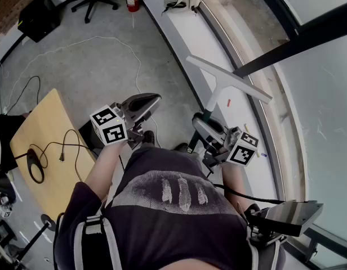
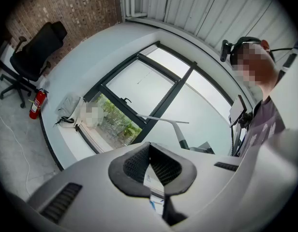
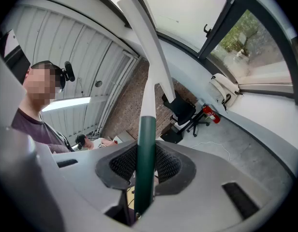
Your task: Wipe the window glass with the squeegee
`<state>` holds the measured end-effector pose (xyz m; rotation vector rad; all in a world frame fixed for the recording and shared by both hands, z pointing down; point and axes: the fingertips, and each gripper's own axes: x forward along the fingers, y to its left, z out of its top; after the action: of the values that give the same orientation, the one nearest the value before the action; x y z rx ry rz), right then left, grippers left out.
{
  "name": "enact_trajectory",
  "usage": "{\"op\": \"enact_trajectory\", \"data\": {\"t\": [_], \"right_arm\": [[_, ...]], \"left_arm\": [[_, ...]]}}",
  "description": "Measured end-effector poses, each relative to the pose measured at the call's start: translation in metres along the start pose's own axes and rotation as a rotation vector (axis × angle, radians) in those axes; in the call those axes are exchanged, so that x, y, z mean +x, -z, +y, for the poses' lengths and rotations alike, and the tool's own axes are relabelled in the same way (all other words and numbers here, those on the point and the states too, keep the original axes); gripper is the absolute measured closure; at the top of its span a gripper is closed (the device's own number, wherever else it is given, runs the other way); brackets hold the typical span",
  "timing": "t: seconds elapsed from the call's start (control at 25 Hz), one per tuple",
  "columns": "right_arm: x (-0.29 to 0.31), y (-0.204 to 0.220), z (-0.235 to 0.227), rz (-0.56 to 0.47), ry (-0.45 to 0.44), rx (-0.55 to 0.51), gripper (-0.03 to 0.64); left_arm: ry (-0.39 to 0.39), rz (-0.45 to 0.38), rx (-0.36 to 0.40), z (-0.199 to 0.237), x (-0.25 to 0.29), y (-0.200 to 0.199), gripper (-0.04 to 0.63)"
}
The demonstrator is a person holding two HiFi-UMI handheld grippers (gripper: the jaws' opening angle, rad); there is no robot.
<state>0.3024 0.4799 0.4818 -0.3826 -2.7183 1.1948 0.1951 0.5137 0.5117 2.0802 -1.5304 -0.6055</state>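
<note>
The right gripper [image 1: 201, 124] squeezes the white T-shaped squeegee [image 1: 228, 79] by its green handle, near the big clear window glass [image 1: 323, 111]. The left gripper [image 1: 141, 104] is closed and empty.

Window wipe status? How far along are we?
Done: squeegee picked up, its green handle clamped in the right hand-held gripper. In hand: blade raised toward the window glass, but head view shows it over the sill, apparently short of the pane. Remaining: all the wiping; no wiped streaks can be made out. Left hand-held gripper is shut and empty.
</note>
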Motion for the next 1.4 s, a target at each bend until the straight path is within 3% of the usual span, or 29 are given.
{"op": "enact_trajectory", "data": {"t": [0.28,0.6,0.84,1.0,1.2,1.4], "right_arm": [[-0.003,0.004,0.004,0.034,-0.032,0.015,0.538],[-0.015,-0.027,0.005,-0.021,-0.020,-0.102,0.538],[-0.008,-0.041,0.019,-0.082,-0.039,-0.094,0.538],[0.010,-0.070,-0.005,-0.100,-0.033,-0.077,0.538],[0.037,-0.120,-0.017,-0.126,-0.034,-0.142,0.538],[0.037,-0.178,-0.052,-0.159,-0.066,-0.158,0.538]], "left_arm": [[0.004,-0.006,0.016,-0.034,-0.001,0.009,0.591],[0.103,0.029,0.054,-0.052,0.033,0.015,0.591],[0.177,0.040,0.095,-0.067,0.035,0.001,0.591],[0.195,0.077,0.113,-0.050,0.045,-0.009,0.591],[0.252,0.132,0.152,-0.030,0.061,-0.012,0.591],[0.297,0.151,0.155,-0.020,0.114,-0.026,0.591]]}}
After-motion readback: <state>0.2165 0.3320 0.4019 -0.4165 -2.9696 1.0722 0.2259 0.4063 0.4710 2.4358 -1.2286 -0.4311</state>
